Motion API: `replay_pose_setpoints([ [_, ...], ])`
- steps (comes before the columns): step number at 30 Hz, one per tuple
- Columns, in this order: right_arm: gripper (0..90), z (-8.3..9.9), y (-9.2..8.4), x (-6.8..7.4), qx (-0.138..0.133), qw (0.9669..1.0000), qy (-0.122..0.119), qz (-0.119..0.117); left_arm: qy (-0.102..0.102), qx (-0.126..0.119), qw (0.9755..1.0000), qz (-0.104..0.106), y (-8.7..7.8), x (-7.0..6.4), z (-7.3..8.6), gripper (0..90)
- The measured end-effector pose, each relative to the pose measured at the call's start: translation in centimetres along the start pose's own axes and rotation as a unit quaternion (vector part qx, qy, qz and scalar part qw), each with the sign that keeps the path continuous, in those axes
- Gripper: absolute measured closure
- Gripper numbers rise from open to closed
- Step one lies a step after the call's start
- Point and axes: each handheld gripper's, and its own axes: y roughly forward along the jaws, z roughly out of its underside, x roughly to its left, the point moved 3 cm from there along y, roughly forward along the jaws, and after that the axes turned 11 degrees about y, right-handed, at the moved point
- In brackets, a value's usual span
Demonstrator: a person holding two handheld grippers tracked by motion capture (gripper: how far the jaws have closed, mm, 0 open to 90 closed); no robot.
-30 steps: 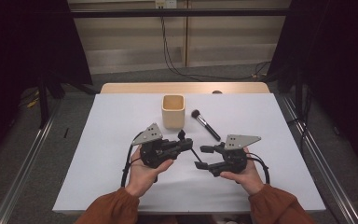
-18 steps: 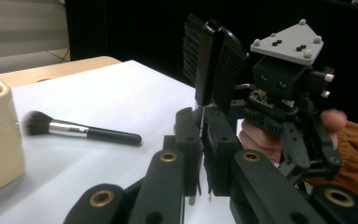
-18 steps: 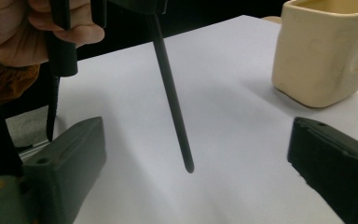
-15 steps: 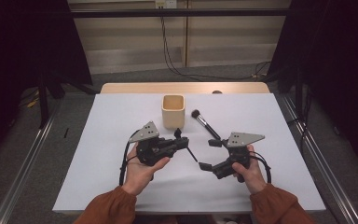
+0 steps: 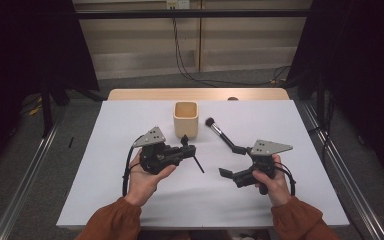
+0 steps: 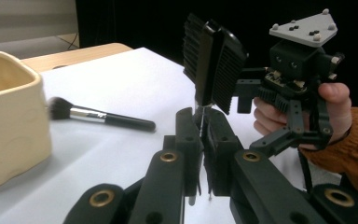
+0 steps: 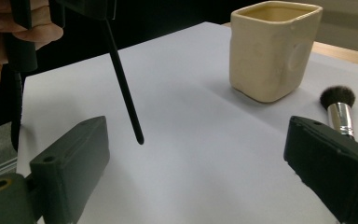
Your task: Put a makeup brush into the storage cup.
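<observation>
My left gripper (image 5: pixel 189 149) is shut on a thin black stick (image 5: pixel 198 164) that slants down toward the white table (image 5: pixel 130 200). The left gripper view shows its jaws (image 6: pixel 200 121) pressed together on the thin shaft. My right gripper (image 5: pixel 230 161) stands open to the right of the stick, its jaws having just opened, with nothing between them. In the right gripper view the stick (image 7: pixel 123 91) hangs ahead of that gripper (image 7: pixel 198 135), clear of both pads. A cream square cup (image 5: pixel 185 119) stands behind the grippers, and a makeup brush (image 5: pixel 220 132) lies beside it.
The cup (image 7: pixel 272 51) and the brush (image 7: pixel 338 105) lie just beyond the right gripper's far jaw. In the left gripper view the cup (image 6: pixel 9 126) is close on the left, with the brush (image 6: pixel 102 119) behind it. A wooden strip (image 5: pixel 195 94) edges the table's back.
The right gripper's jaws have spread wide, and it has turned and drawn a little away from the left gripper. The stick stays in the left gripper, now slanting down.
</observation>
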Motion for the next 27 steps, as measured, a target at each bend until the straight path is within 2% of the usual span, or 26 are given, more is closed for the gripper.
replay_pose_setpoints([
  [8,3.8,0.2,-1.0,-0.3,-0.016,0.9995,0.003,0.026,0.002,0.015,0.9998,-0.01,-0.9,1.0,-0.1,85.6],
  [10,3.3,0.4,-1.4,-0.4,-0.027,0.999,-0.006,0.036,0.0,0.017,0.9998,-0.013,-1.1,1.3,-0.1,85.6],
  [15,1.9,0.9,-2.7,-1.0,-0.057,0.9959,0.001,0.071,-0.005,0.027,0.9994,-0.021,-1.3,1.9,0.2,85.6],
  [18,1.8,1.3,-3.5,-1.3,-0.069,0.9941,0.008,0.083,-0.007,0.03,0.9992,-0.026,-1.4,2.3,0.3,85.6],
  [27,1.1,2.7,-5.7,-2.3,-0.08,0.9889,0.022,0.124,-0.006,0.038,0.9986,-0.037,-2.1,3.2,-0.2,85.7],
])
